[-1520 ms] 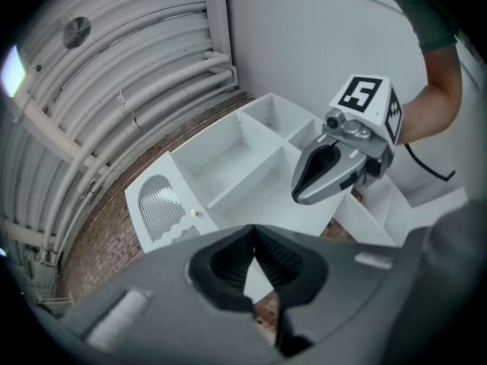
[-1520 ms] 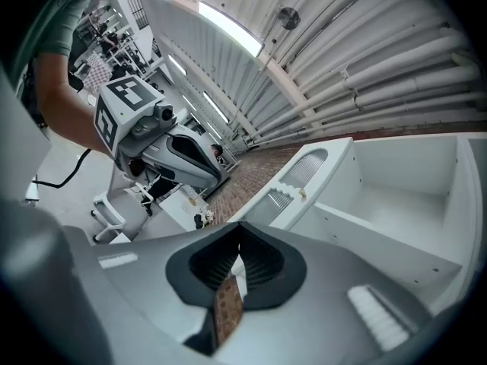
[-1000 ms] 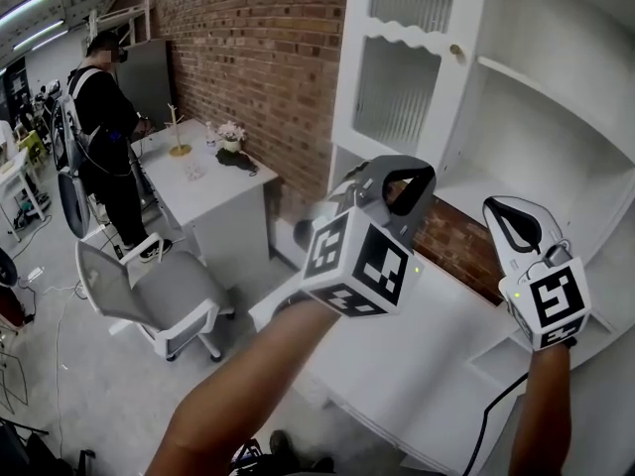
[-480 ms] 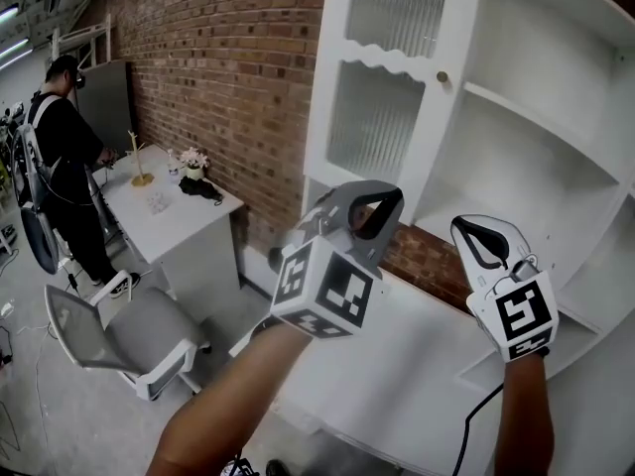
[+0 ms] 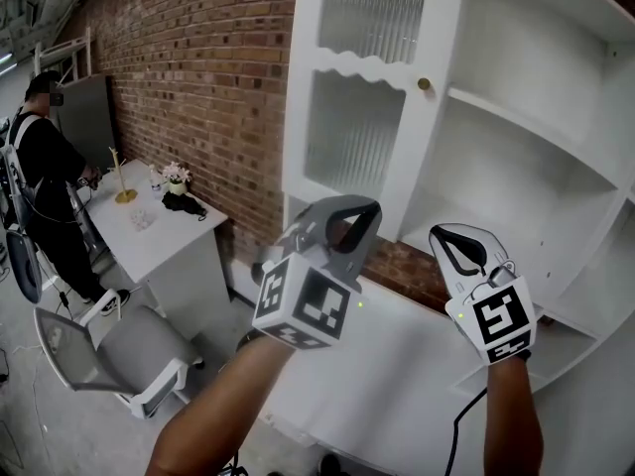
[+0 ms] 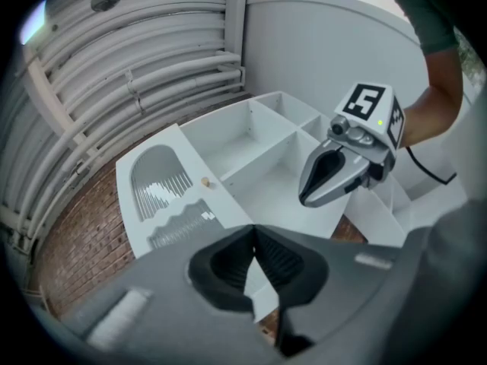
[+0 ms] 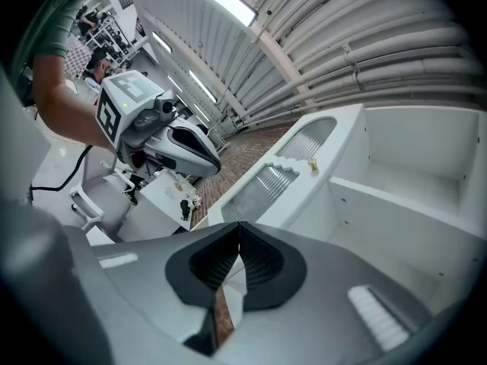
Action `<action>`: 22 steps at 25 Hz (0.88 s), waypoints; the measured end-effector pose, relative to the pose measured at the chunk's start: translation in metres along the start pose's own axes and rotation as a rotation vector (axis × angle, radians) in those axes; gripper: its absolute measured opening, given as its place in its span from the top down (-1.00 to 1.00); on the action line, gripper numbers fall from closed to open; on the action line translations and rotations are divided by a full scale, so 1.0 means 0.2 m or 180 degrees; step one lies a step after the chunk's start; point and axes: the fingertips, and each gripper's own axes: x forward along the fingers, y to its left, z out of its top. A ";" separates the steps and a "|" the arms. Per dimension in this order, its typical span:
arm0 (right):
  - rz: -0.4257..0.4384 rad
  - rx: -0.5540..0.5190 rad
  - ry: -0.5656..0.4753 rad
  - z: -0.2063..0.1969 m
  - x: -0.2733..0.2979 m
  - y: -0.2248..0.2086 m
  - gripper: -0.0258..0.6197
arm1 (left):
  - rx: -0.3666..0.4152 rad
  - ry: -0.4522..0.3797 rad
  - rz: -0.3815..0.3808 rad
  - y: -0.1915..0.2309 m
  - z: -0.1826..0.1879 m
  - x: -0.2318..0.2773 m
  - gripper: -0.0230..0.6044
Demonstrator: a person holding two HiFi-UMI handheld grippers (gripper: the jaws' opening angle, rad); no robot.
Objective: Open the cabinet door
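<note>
Left gripper [image 5: 349, 216] and right gripper [image 5: 458, 244], each with jaws pressed together on nothing, side by side in front of the white cabinet [image 5: 536, 127]; its ribbed-glass cabinet door [image 5: 362, 97], with brass knob [image 5: 424, 84], stands open at far left, apart from both

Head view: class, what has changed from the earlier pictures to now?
The left gripper and right gripper have both drifted left and lower in the picture; the cabinet looms nearer, and the desk and bystander slid leftward. Nothing taken or released: both stay shut, empty, clear of the door knob.
</note>
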 end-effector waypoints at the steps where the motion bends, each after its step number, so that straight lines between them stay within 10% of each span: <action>1: 0.0013 0.0011 0.0002 -0.02 0.02 -0.02 0.90 | 0.0007 0.0020 -0.0001 0.00 -0.01 0.03 0.92; 22: 0.0430 0.0226 -0.0015 -0.32 0.46 -0.22 0.57 | 0.0058 0.0383 0.0235 0.05 -0.22 0.38 0.92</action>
